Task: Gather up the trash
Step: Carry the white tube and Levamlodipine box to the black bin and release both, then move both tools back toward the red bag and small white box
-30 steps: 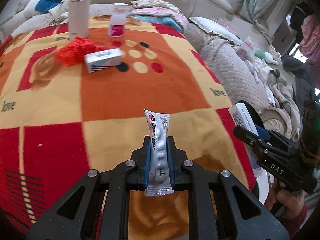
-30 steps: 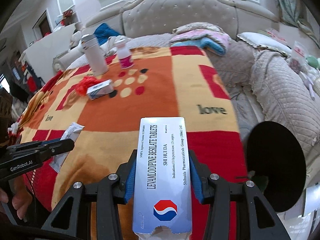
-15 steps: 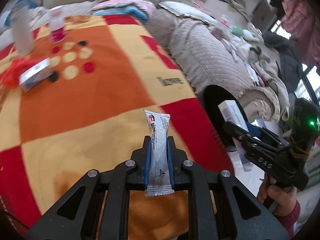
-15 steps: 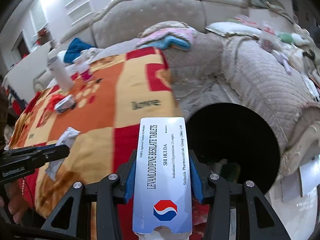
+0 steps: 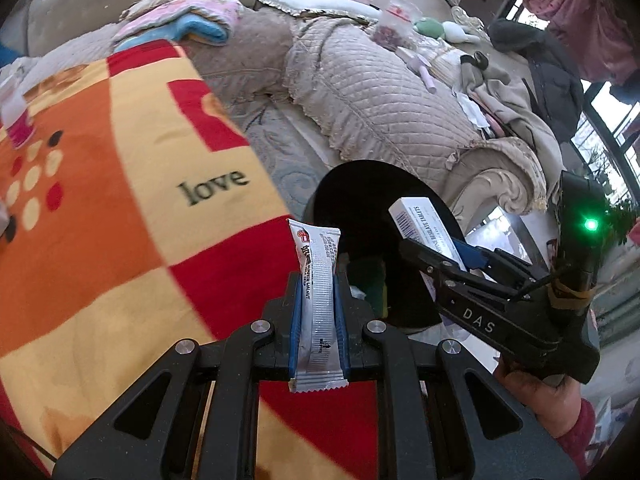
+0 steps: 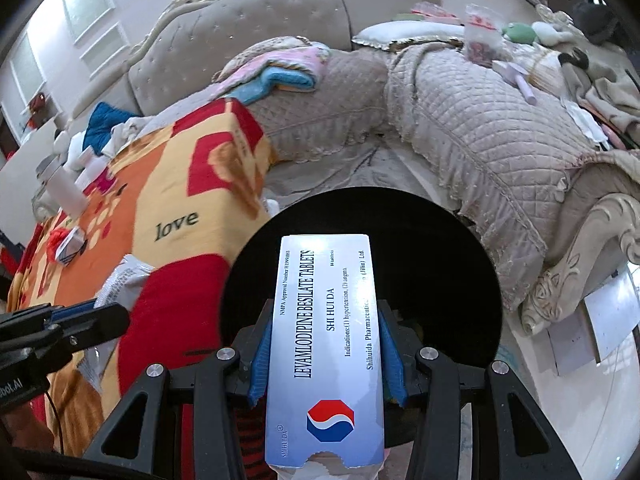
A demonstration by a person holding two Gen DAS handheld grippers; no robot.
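**Both pieces of trash held at the mouth of the bin**

We have a piece of trash in each gripper. Our left gripper (image 5: 319, 300) has its fingers clamped together on a thin white sachet (image 5: 318, 276), which stands upright between the blue pads and sticks out above and below them. Held by its middle like that, the limp packet cannot fold over or slip sideways. Our right gripper (image 6: 326, 354) has its fingers partway apart, pressed on the two long sides of a flat tablet box (image 6: 324, 344); the printed face looks up at the camera and the torn end points back toward us.

The black bin (image 6: 460, 248) sits beside the bed, just past the edge of the red, orange and yellow blanket (image 5: 120, 208). In the right wrist view the far end of the box lies over the dark opening, so we judge that a release here would drop it inside. In the left wrist view the sachet stands at the near rim of the bin (image 5: 360, 184), with the blanket under the gripper, so we think this hand needs to go a little further over the opening first.

Further up the blanket, more things lie well apart from us: a small box (image 6: 72, 246) beside something red and crumpled, a white bottle (image 6: 66, 188) and a pink-labelled bottle (image 5: 16, 120). We judge the task partly done.
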